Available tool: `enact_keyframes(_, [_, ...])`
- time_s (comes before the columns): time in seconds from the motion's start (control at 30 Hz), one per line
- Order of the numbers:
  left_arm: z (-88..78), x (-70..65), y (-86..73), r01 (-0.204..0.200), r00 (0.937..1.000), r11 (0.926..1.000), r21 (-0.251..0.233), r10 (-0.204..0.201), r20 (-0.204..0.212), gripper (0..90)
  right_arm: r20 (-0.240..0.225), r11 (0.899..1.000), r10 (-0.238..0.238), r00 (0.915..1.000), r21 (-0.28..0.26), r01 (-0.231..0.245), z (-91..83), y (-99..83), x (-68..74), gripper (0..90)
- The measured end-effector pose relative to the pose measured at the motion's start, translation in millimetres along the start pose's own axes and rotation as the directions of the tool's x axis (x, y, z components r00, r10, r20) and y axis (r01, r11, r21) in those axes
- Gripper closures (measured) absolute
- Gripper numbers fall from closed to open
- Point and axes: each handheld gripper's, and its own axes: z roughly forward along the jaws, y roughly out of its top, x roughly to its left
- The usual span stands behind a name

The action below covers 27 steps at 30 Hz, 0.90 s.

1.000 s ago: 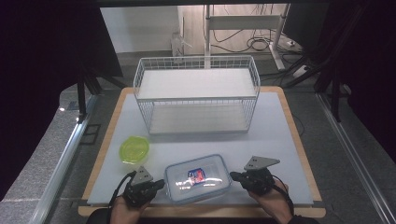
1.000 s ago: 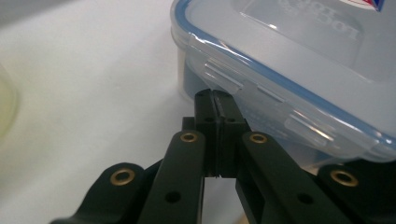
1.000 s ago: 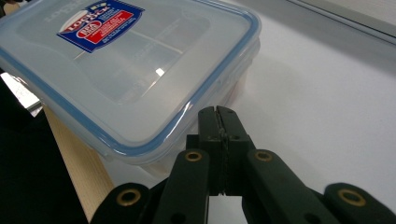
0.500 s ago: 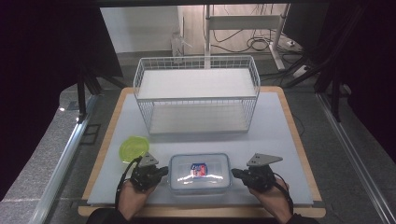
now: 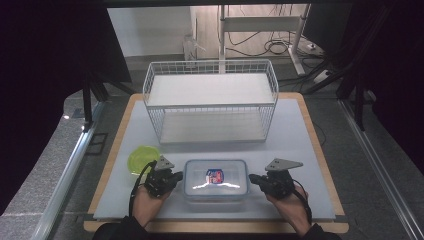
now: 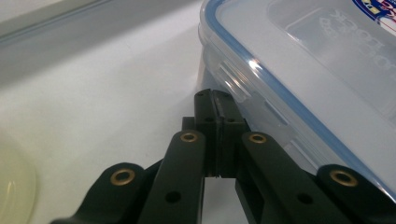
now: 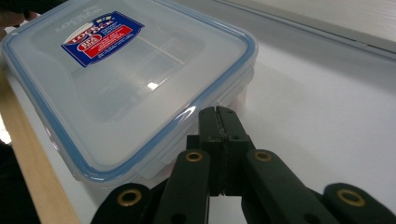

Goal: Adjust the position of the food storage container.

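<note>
Change: left tool [image 5: 176,177] had slid in from 9 o'clock to the box's left end; the box had straightened.
Box: clear lidded food container [image 5: 216,179] lay on the desk [image 5: 295,145] at 6 o'clock of the wire shelf rack [image 5: 210,100].
Left tool: jaws together, tips at the box's side clip.
Right tool [image 5: 254,178]: jaws together, at the box's 3 o'clock end.
Green lid [image 5: 142,157]: at 10 o'clock of the left tool.

The big wire rack [image 5: 210,102] blocks the back of the counter [image 5: 300,145]. The plastic box [image 5: 216,179] sits in front, with bare counter between them. A green lid [image 5: 142,159] lies near the box's left side. The right side is free.
</note>
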Motion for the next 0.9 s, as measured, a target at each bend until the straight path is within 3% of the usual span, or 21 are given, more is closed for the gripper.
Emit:
enact_keyframes(0.33, [13.3, 3.0, 14.9, -0.013, 0.9998, 0.9999, 0.002, 0.013, -0.012, 90.0, 0.031, 1.000, -0.001, 0.9995, -0.008, 0.001, 4.0, 6.1, -15.4, 90.0])
enact_keyframes(0.5, [11.1, 5.9, 13.0, -0.011, 0.9998, 0.9999, 0.001, 0.011, 0.017, 89.1, 0.024, 1.000, -0.009, 0.9997, -0.008, 0.009, 4.3, 6.5, -17.8, 90.0])
enact_keyframes(0.57, [3.6, 4.8, 11.6, -0.037, 0.9993, 0.9992, -0.013, 0.036, -0.005, 81.6, 0.031, 0.999, -0.031, 0.9990, -0.006, 0.031, 1.2, 6.8, -16.7, 83.4])
enact_keyframes(0.6, [3.6, 4.8, 11.6, -0.037, 0.9993, 0.9992, -0.013, 0.036, -0.005, 78.7, 0.031, 0.999, -0.031, 0.9990, -0.006, 0.031, 1.2, 6.8, -16.7, 83.4])
enact_keyframes(0.67, [-4.0, 5.1, 9.9, -0.040, 0.9991, 0.9988, -0.030, 0.039, -0.018, 71.8, 0.047, 0.999, -0.034, 0.9983, -0.017, 0.035, -4.1, 5.9, -17.3, 75.3])
enact_keyframes(0.7, [-13.2, 6.3, 7.2, -0.049, 0.9981, 0.9976, -0.049, 0.047, -0.040, 67.8, 0.060, 0.999, -0.034, 0.9976, -0.023, 0.036, -6.9, 5.7, -18.1, 72.5])
enact_keyframes(0.87, [-26.0, 6.9, 0.9, -0.062, 0.9976, 0.9944, -0.086, 0.059, -0.035, 45.9, 0.086, 0.999, -0.023, 0.9961, -0.045, 0.026, -14.1, 3.6, -23.2, 61.4])
enact_keyframes(0.9, [-31.6, 5.8, -2.5, -0.088, 0.9959, 0.9907, -0.104, 0.086, -0.027, 41.3, 0.093, 0.998, -0.021, 0.9955, -0.051, 0.026, -16.5, 2.0, -24.8, 55.3])
